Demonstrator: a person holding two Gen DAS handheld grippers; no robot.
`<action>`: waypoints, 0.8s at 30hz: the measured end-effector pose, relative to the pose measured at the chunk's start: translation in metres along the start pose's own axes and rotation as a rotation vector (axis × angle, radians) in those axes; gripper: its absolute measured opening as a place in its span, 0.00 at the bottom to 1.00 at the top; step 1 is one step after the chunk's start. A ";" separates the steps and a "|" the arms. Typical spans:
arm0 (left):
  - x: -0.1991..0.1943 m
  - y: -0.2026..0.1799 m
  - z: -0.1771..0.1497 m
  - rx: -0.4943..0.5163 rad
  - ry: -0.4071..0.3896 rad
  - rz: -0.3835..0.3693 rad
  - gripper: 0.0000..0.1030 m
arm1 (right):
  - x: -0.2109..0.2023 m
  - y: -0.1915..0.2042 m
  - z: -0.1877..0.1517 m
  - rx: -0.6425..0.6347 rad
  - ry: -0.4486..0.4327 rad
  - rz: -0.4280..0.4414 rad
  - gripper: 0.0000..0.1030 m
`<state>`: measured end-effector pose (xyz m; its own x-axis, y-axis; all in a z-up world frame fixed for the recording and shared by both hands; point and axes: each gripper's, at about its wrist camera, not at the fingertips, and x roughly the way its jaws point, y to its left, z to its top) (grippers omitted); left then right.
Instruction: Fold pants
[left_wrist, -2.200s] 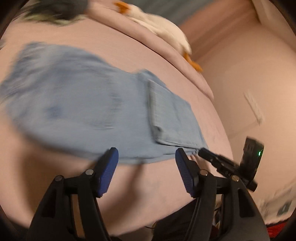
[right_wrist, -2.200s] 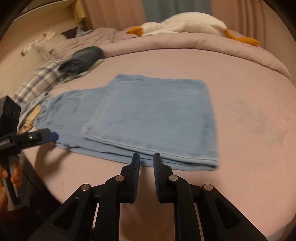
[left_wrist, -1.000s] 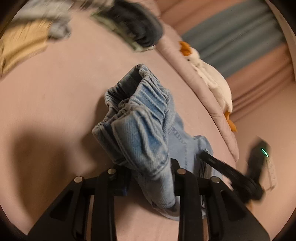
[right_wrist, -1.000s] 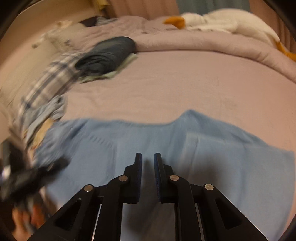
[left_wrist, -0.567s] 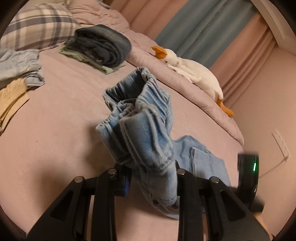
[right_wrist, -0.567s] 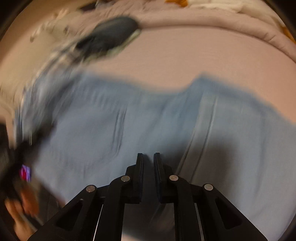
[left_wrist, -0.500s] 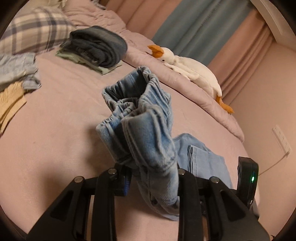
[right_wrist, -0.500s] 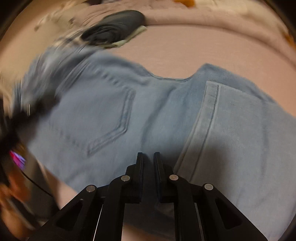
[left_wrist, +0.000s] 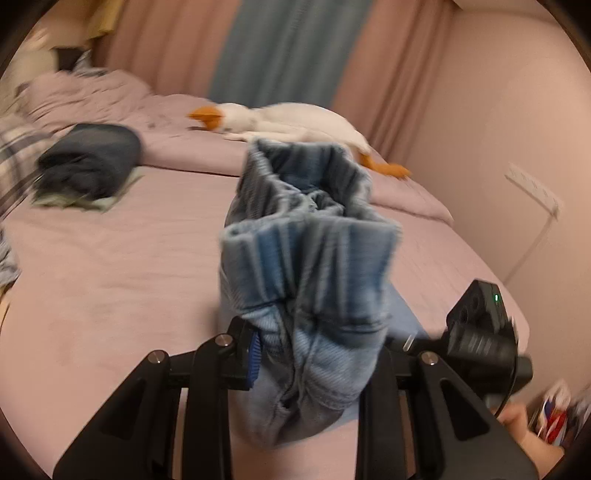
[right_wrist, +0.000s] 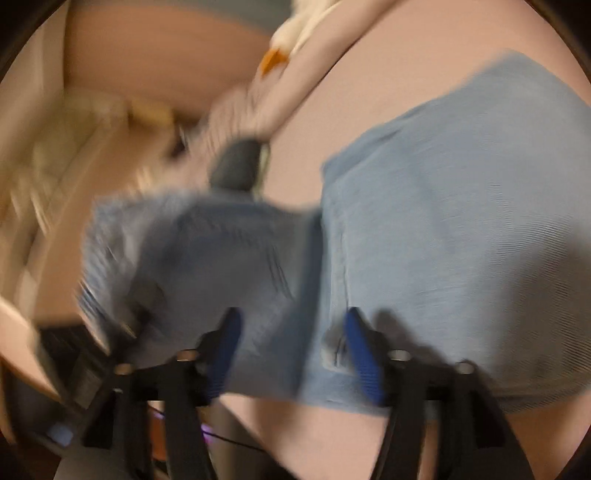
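Pants bunched in the left tongs, right tongs letting go

Pants (left_wrist: 306, 280) are light blue denim, and the gathered waistband end sits clamped between the left tongs (left_wrist: 314, 354), standing up off the pink bed (left_wrist: 110, 258). Rest of the fabric trails down onto the bed toward the right tongs (right_wrist: 291, 347), whose jaws are opening. Denim lies between and under those blue pads (right_wrist: 364, 354), but the right view is pretty blurry, so contact looks gone, I think. Folded dark clothes (left_wrist: 88, 162) and a plush goose (left_wrist: 288, 122) sit further back.
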<state>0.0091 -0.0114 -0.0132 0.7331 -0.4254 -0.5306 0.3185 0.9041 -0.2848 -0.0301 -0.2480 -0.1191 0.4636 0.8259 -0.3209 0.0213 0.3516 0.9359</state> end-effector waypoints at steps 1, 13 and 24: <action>0.008 -0.011 -0.001 0.027 0.016 -0.019 0.29 | -0.008 -0.010 0.001 0.067 -0.036 0.063 0.61; 0.067 -0.038 -0.046 0.130 0.256 -0.100 0.90 | -0.025 -0.050 -0.005 0.332 -0.110 0.313 0.75; 0.012 0.003 -0.066 0.023 0.221 -0.106 0.93 | -0.048 -0.025 0.026 0.244 -0.022 0.074 0.88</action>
<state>-0.0209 -0.0167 -0.0724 0.5464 -0.5140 -0.6612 0.4019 0.8536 -0.3313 -0.0296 -0.3081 -0.1236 0.4914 0.8344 -0.2496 0.1989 0.1716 0.9649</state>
